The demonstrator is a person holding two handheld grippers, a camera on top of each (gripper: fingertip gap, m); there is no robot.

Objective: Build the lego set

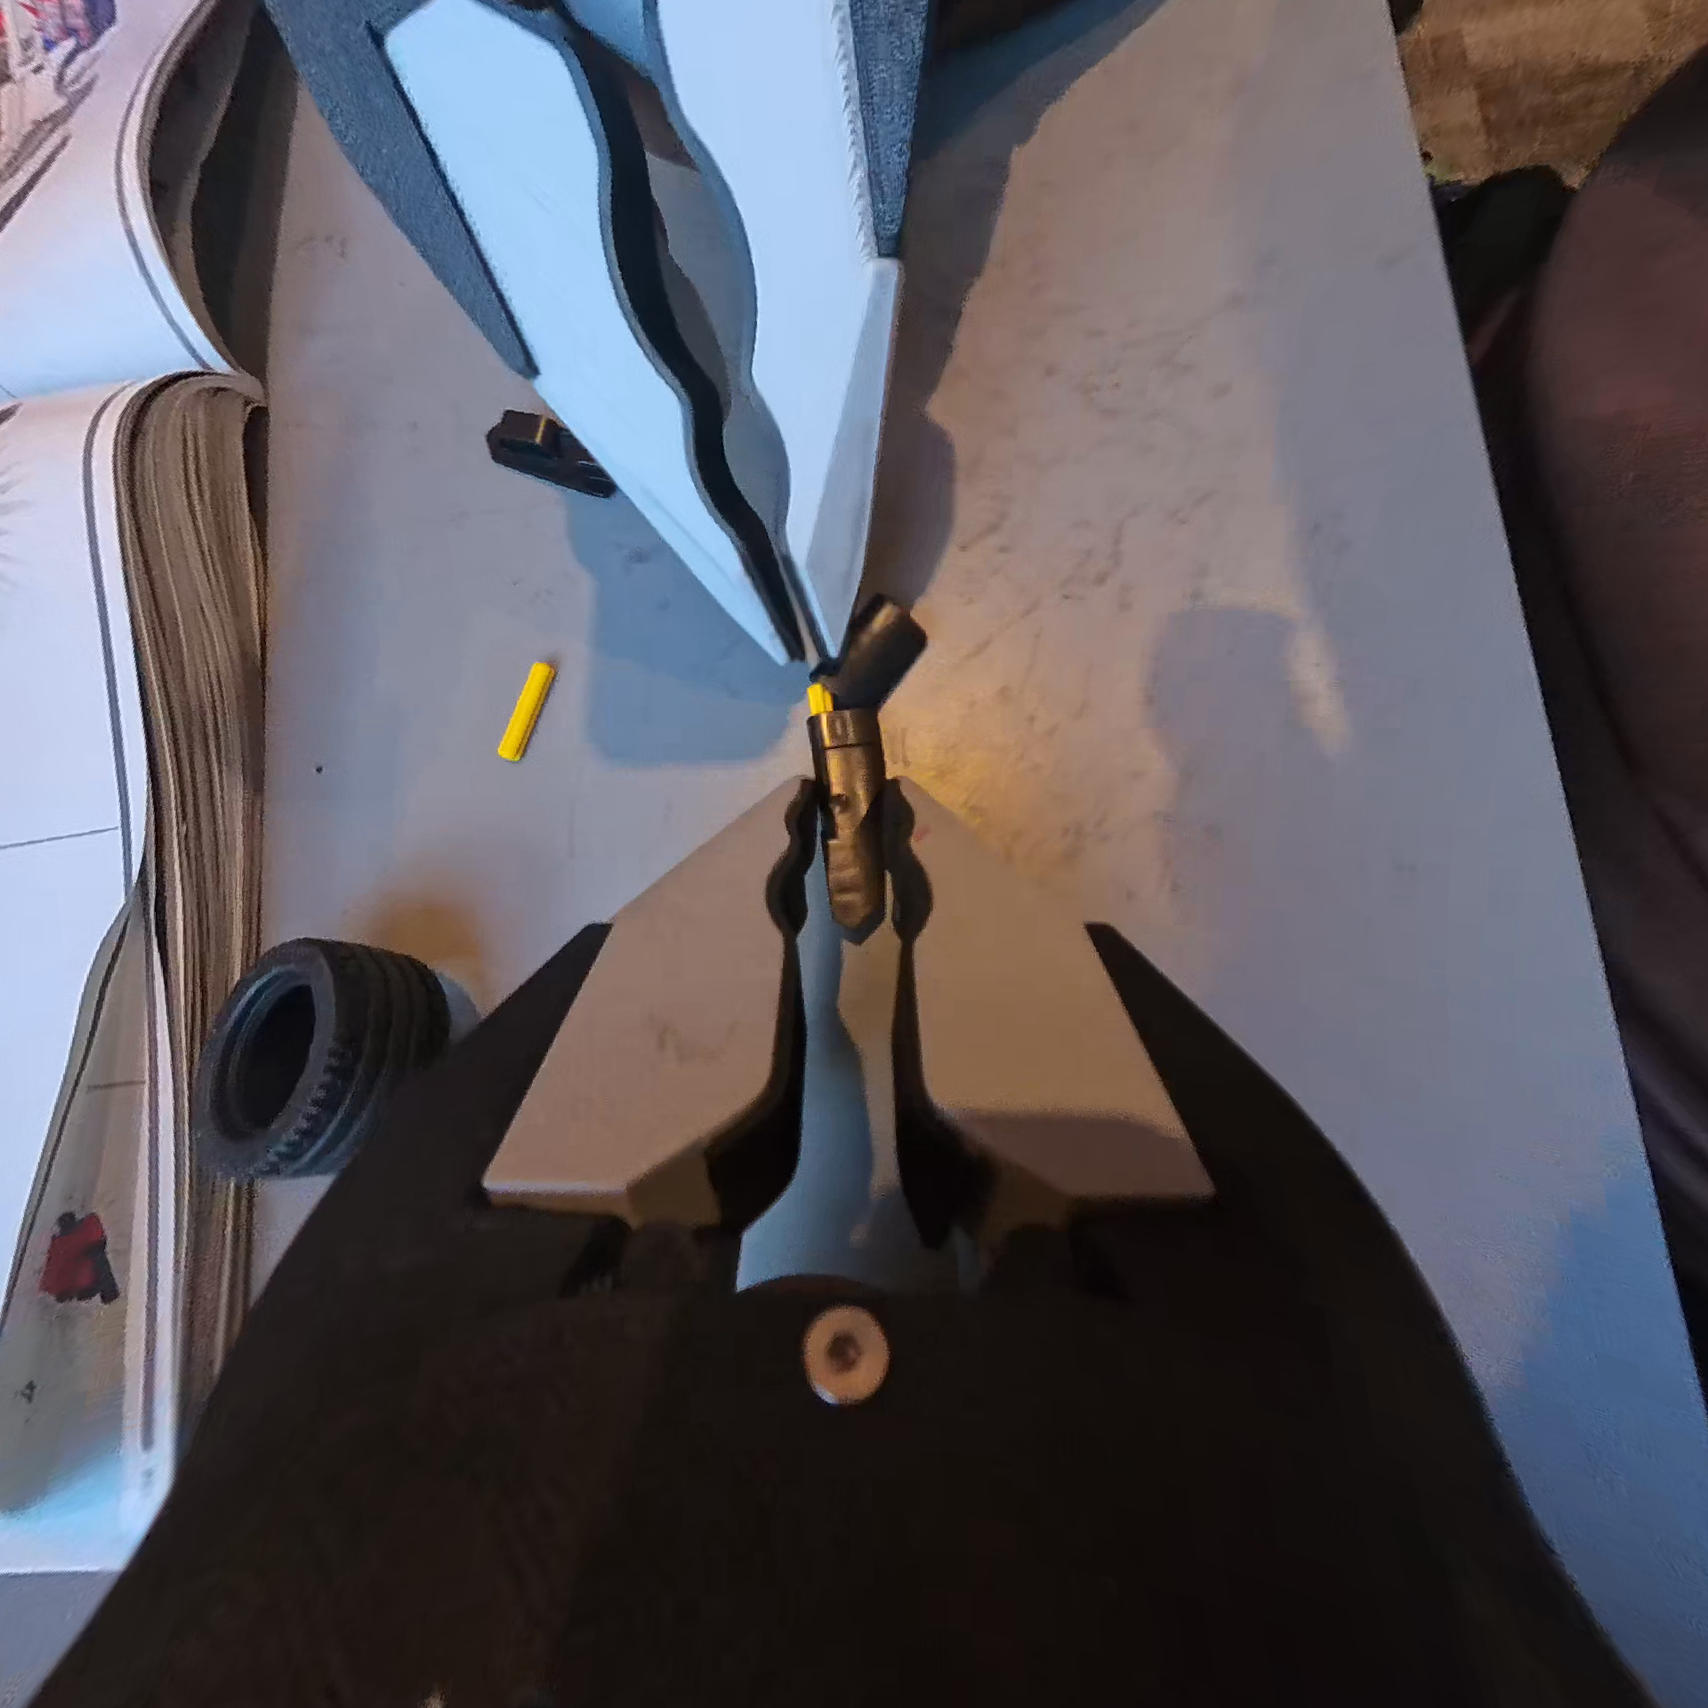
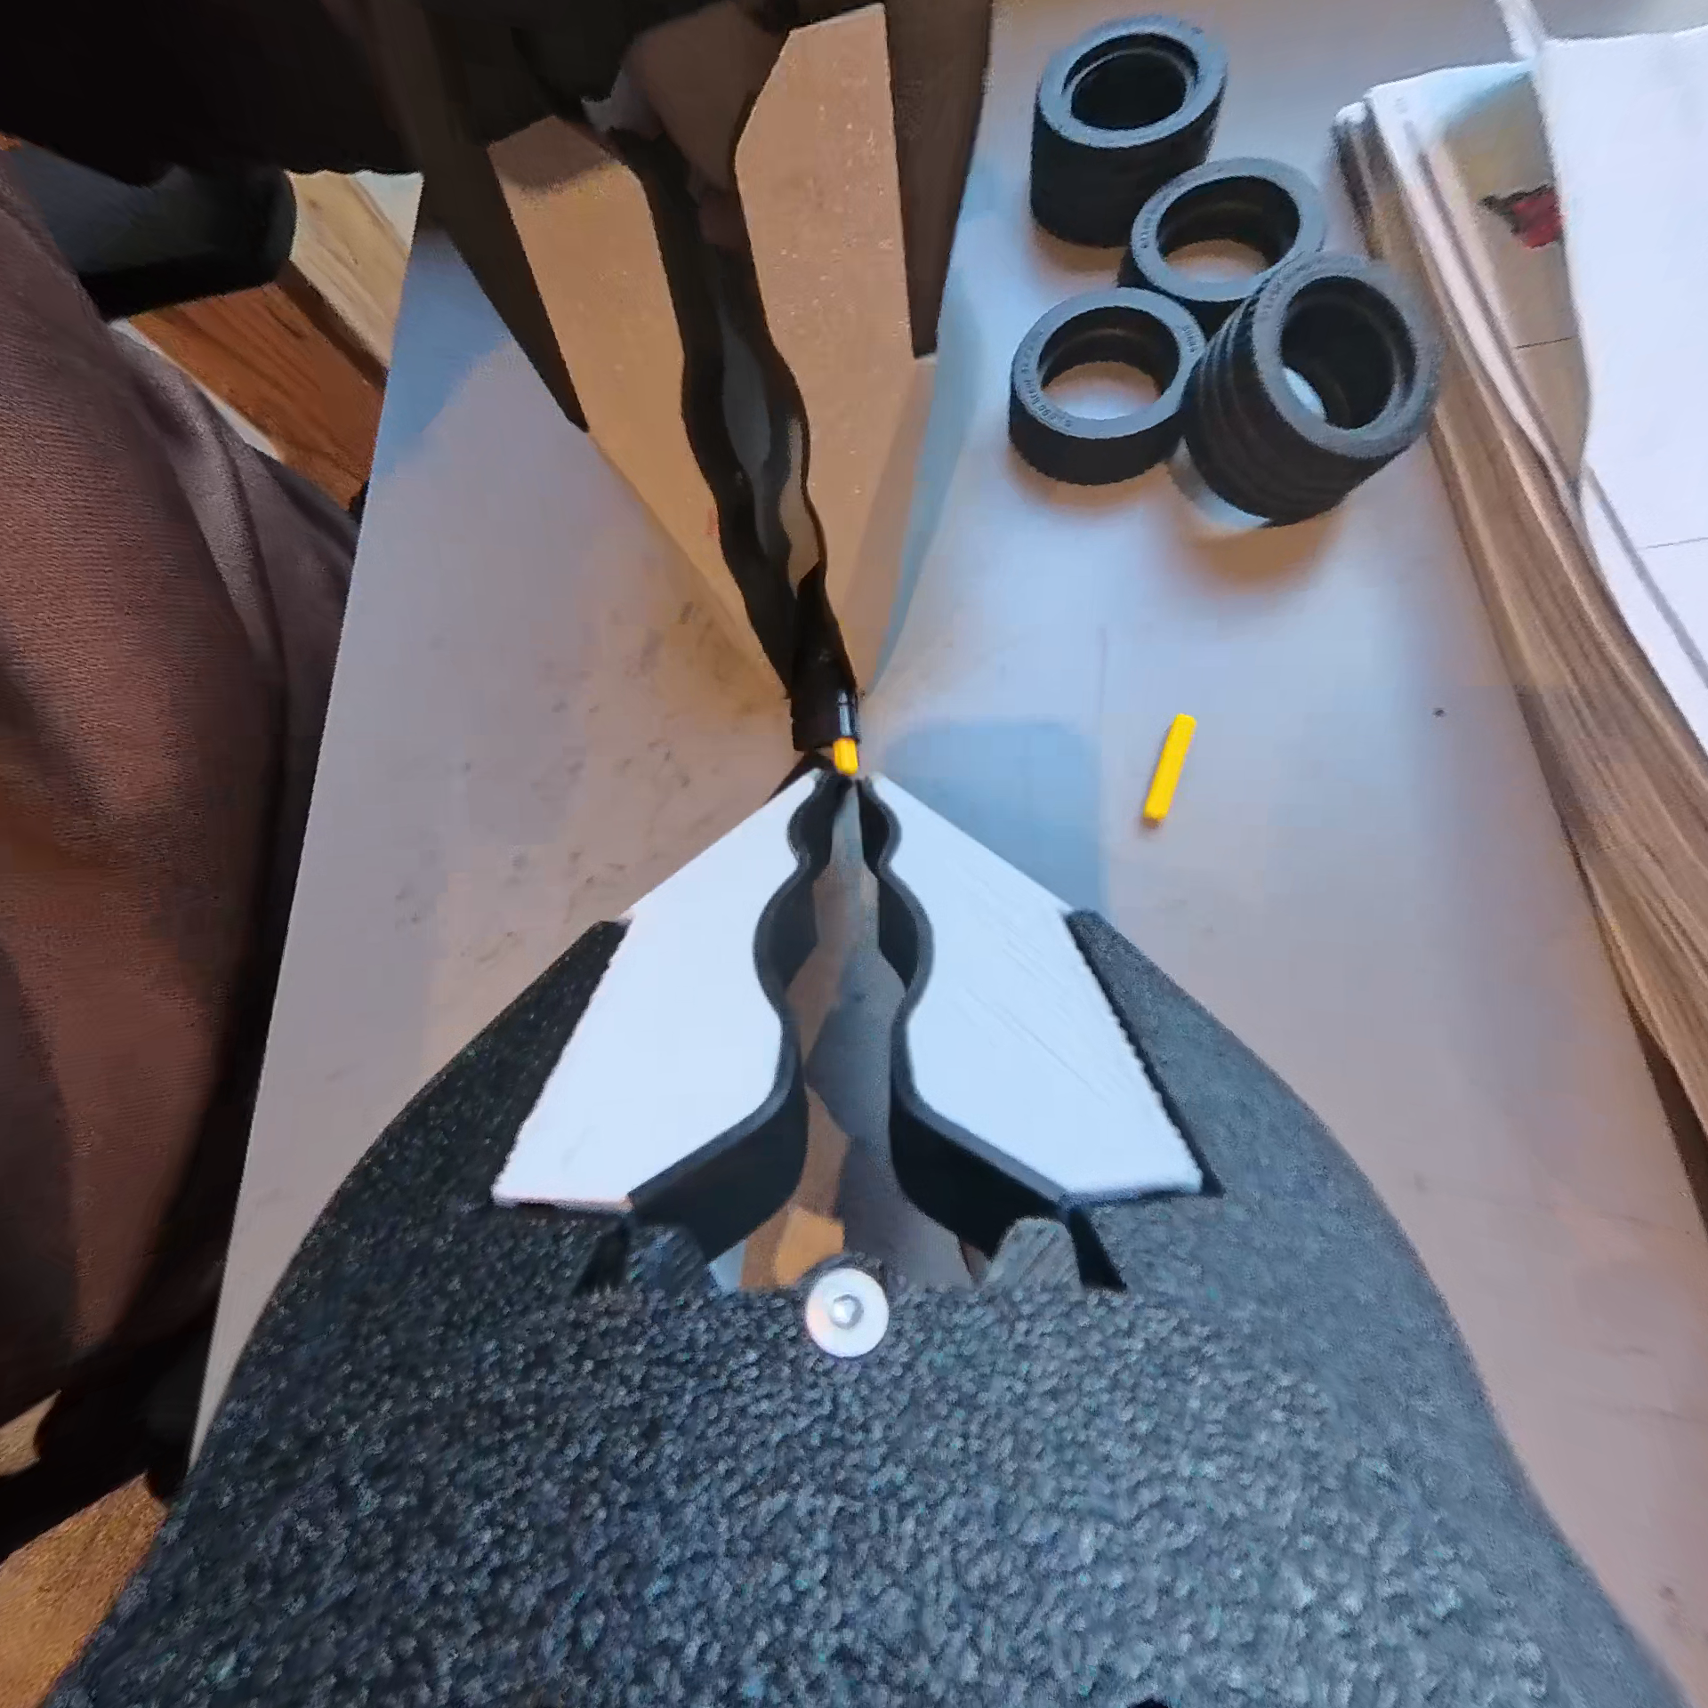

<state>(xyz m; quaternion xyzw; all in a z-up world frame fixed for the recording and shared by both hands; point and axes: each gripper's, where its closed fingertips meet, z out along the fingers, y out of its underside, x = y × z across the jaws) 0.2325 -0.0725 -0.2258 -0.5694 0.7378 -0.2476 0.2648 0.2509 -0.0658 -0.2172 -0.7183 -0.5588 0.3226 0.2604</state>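
With the left gripper (image 1: 846, 795) clamped on the black connector (image 1: 848, 786) above the table (image 1: 1201, 555), the right gripper (image 2: 839, 786), jaws pinched on what seems the yellow axle (image 2: 844, 753), should push straight along the bore, avoiding any twist

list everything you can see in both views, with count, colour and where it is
black connector piece: 1, black, clamped in the left gripper, above the table
yellow axle: 1, yellow, at the connector's end, between both gripper tips
loose yellow axle: 1, yellow, lying on the table
tyres: 4, black, grouped near the booklets
small black part: 1, black, on the table behind the right gripper
booklets: a stack, white, along the table edge
table: 1, pale grey
left gripper: 1, shut on the connector
right gripper: 1, nearly closed at the axle
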